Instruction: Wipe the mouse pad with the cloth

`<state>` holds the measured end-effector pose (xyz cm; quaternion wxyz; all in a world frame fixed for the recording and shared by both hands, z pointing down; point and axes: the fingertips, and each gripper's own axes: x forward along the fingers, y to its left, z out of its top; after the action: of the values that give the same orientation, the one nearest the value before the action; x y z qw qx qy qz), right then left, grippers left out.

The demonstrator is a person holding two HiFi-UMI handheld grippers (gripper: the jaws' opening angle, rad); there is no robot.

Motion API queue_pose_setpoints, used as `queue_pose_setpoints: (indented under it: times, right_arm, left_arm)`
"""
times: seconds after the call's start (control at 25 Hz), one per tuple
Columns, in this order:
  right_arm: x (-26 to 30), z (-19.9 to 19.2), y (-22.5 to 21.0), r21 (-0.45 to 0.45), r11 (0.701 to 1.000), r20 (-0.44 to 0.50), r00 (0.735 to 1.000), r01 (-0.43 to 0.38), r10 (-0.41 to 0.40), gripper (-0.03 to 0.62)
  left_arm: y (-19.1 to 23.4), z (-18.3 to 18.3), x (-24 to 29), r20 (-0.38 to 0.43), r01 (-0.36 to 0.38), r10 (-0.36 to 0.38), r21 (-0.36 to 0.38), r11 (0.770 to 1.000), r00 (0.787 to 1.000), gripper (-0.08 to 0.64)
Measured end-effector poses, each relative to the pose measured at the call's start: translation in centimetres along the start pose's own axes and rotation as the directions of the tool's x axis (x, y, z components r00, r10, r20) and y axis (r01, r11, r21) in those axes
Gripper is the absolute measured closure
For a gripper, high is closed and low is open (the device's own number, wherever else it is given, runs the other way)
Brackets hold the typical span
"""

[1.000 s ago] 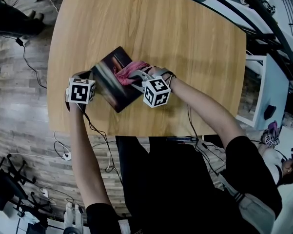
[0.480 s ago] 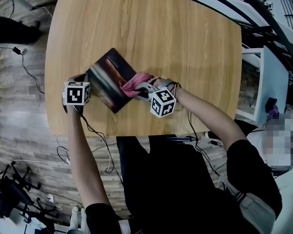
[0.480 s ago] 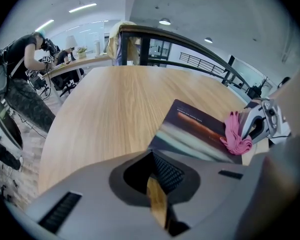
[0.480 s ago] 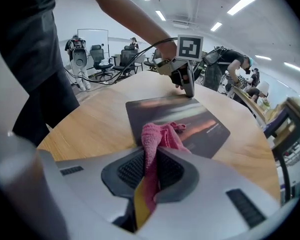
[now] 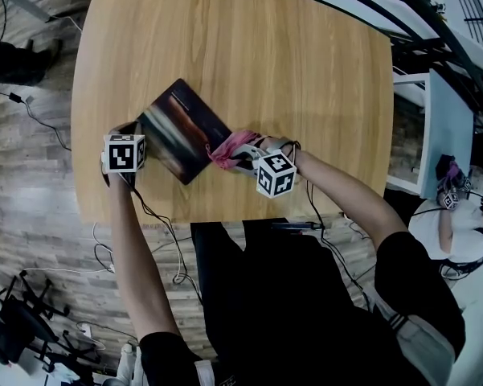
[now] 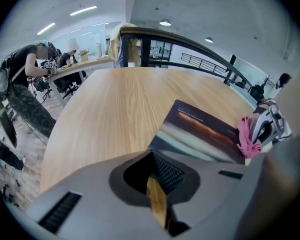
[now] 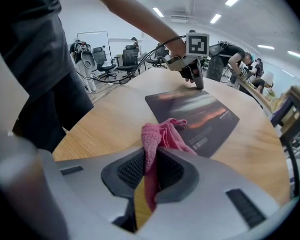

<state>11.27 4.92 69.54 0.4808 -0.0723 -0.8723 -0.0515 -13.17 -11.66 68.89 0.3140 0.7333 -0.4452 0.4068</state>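
Table [image 5: 265, 63]: light wood, rounded corners; pad sits twd its front-left part, near the person.
Mouse pad [image 5: 179, 131]: dark, w/ an orange-and-pale streak print; lies flat, turned diagonal to the table edge.
Cloth [image 7: 162, 136]: pink, bunched up; its loose end lies on the pad's edge nearest the R tool, partly over bare wood.
R gripper [image 7: 150, 156]: jaws pinched on the cloth, pink fabric running down thru the slot btwn them. In head view it sits just off the pad's right-hand corner.
L gripper [image 6: 153, 158]: jaws pressed nearly together, only a thin slit w/ wood colour behind, nothing seen btwn them. Tips sit at the pad's opposite corner; R gripper view shows them down on that corner.
Hands/arms: both reach fwd from the person's dark-clothed body. L arm is bare and straight along the table's left side; R arm angles in from the right.
Marker cubes: one per tool, black-and-white squares, both clear in head view.
Wires [image 5: 157, 215]: thin dark ones trail from both tools back over the table's front edge.
Floor [image 5: 32, 183]: grey wood planks w/ loose cables.
Background: office chairs and desks w/ ppl at them, ceiling strip lights.
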Motion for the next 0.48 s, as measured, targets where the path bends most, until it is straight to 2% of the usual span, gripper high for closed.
queue_pose_setpoints:
  times: [0.16,0.36,0.48]
  right_arm:
    - [-1.1,-0.7,1.0,0.071,0.997,-0.008,0.999,-0.039,0.040,0.535]
    - [-2.5,0.1,0.1,0.160,0.987,0.049,0.998,0.019,-0.027,0.535]
    - [-3.3,1.9,-0.8,0.206,0.977,0.095,0.993,0.046,-0.067,0.535]
  left_arm:
    - [0.1,-0.1,-0.1,-0.011,-0.019,0.019,-0.008,1.000,1.000,0.537]
    - [-0.2,0.2,-0.2,-0.020,-0.033,0.034,0.013,0.999,0.999,0.537]
    - [0.0,0.3,-0.1,-0.003,-0.082,0.082,0.025,0.996,0.997,0.537]
